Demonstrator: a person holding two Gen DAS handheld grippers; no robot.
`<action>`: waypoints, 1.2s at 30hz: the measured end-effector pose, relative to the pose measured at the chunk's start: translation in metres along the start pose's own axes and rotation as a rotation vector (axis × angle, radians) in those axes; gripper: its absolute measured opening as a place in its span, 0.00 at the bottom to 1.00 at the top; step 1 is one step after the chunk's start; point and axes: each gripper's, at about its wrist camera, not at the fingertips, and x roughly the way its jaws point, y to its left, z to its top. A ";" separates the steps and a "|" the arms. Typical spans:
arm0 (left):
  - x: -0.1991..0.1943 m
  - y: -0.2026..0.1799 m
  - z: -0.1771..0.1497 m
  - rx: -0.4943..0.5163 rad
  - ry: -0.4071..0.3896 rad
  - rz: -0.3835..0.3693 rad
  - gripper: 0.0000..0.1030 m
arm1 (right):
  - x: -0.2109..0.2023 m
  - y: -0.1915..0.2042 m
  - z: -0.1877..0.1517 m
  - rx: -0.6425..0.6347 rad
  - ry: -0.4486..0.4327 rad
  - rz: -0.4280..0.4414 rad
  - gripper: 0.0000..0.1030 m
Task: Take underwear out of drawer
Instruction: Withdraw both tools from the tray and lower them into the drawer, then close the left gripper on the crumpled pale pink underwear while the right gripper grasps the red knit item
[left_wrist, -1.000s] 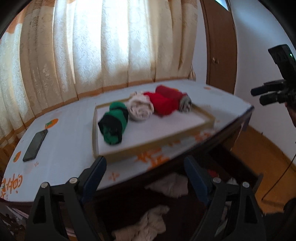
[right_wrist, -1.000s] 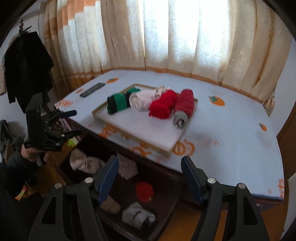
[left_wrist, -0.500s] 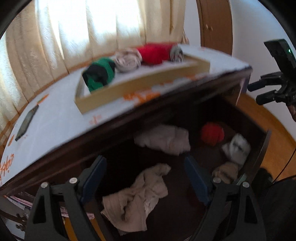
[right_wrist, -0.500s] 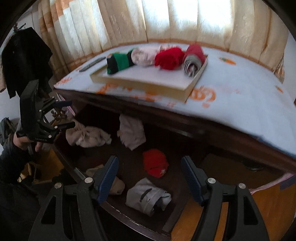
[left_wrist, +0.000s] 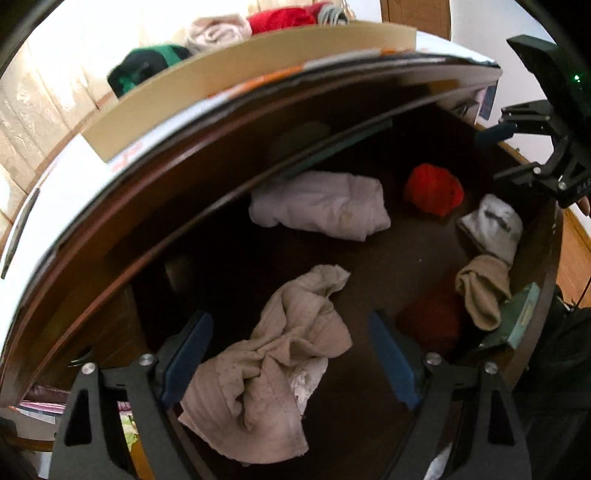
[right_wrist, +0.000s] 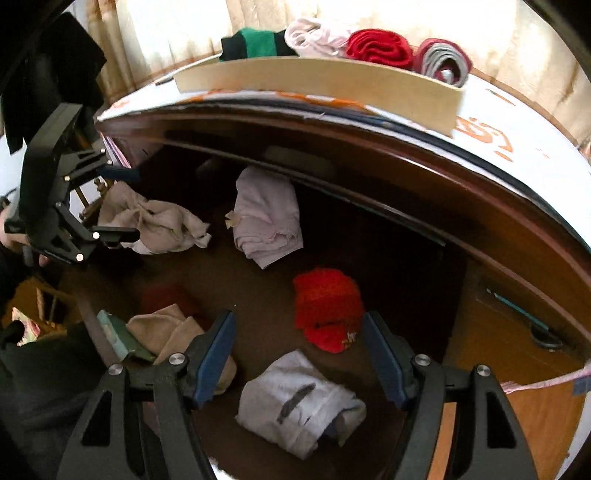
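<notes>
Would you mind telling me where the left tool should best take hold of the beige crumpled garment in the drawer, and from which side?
Grip the raised, bunched ridge in the middle of the beige garment, coming from above. It lies loosely crumpled on the drawer floor with thick folds there, while its edges lie flat. The left tool already hangs open over it, one finger on either side, so probably only a straight descent is needed.

drawer (left_wrist: 229, 254): dark glossy wood | beige underwear (left_wrist: 273, 365): rumpled matt cloth | tray (right_wrist: 332, 88): possibly matt cardboard
</notes>
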 end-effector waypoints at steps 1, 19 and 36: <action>0.003 0.001 0.001 -0.001 0.012 0.001 0.85 | 0.003 0.000 0.001 -0.006 0.005 0.000 0.70; 0.047 0.003 0.008 0.041 0.197 -0.035 0.84 | 0.055 0.015 0.016 -0.192 0.176 -0.146 0.70; 0.078 0.014 0.022 0.031 0.292 -0.077 0.83 | 0.090 0.007 0.017 -0.228 0.296 -0.157 0.70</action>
